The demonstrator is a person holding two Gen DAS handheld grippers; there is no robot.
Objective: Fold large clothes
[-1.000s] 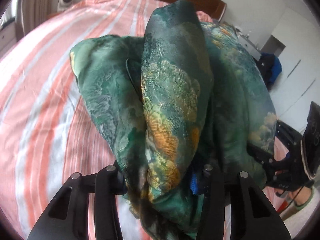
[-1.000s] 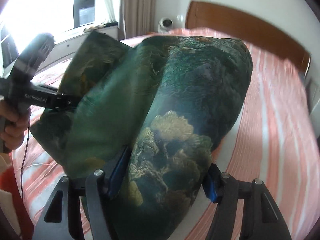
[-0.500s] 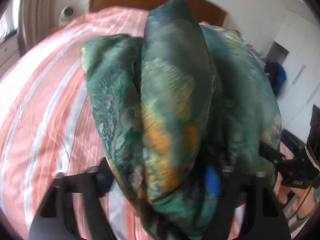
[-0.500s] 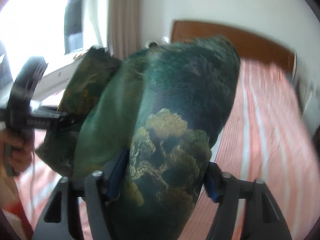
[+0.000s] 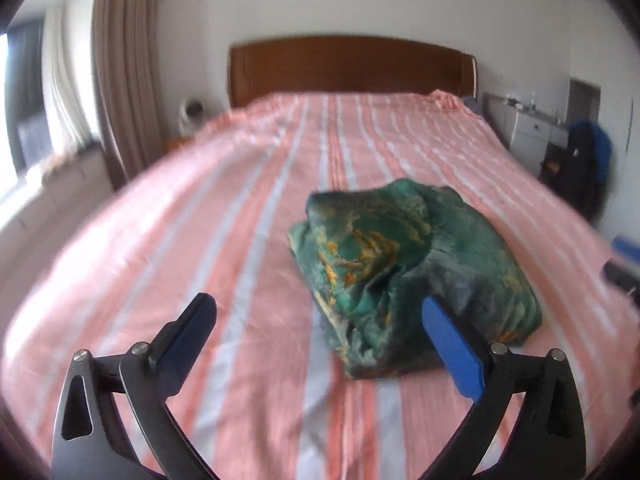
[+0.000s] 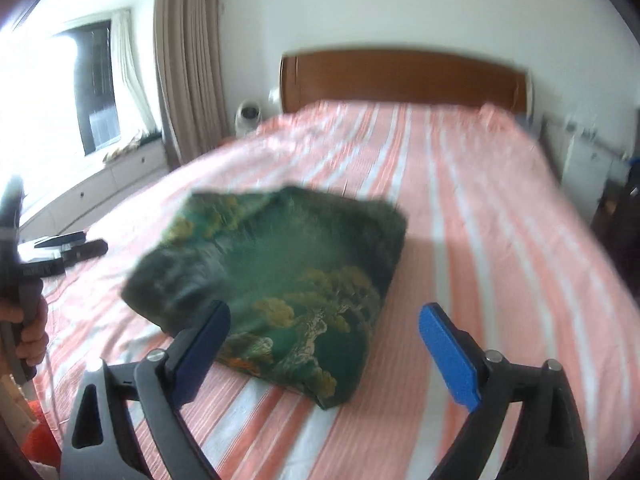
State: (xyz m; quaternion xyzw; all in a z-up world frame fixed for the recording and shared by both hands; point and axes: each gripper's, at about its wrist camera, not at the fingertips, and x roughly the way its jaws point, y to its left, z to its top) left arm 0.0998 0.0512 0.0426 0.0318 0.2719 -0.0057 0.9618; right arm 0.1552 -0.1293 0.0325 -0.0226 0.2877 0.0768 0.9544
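The folded green garment (image 5: 412, 272) with gold and orange print lies as a thick bundle on the striped bed (image 5: 248, 240). My left gripper (image 5: 318, 308) hovers above and short of it, its jaws opening, with no cloth between the blue pads. In the right wrist view the same garment (image 6: 280, 272) lies just beyond my right gripper (image 6: 325, 314), whose jaws are also opening and touch nothing. At the left edge of that view the left gripper (image 6: 72, 248) is seen, held by a hand (image 6: 28, 332).
The pink-and-white striped sheet runs back to a wooden headboard (image 5: 348, 68). Curtains (image 6: 188, 60) and a bright window (image 6: 60, 80) stand on the left. A white cabinet (image 5: 532, 132) and a dark blue bag (image 5: 588, 156) stand on the right. A small white device (image 6: 248, 116) sits beside the headboard.
Both grippers have let go of the green garment, opened wide and drawn back and up. The garment, earlier bunched between the fingers, now rests on the bed.
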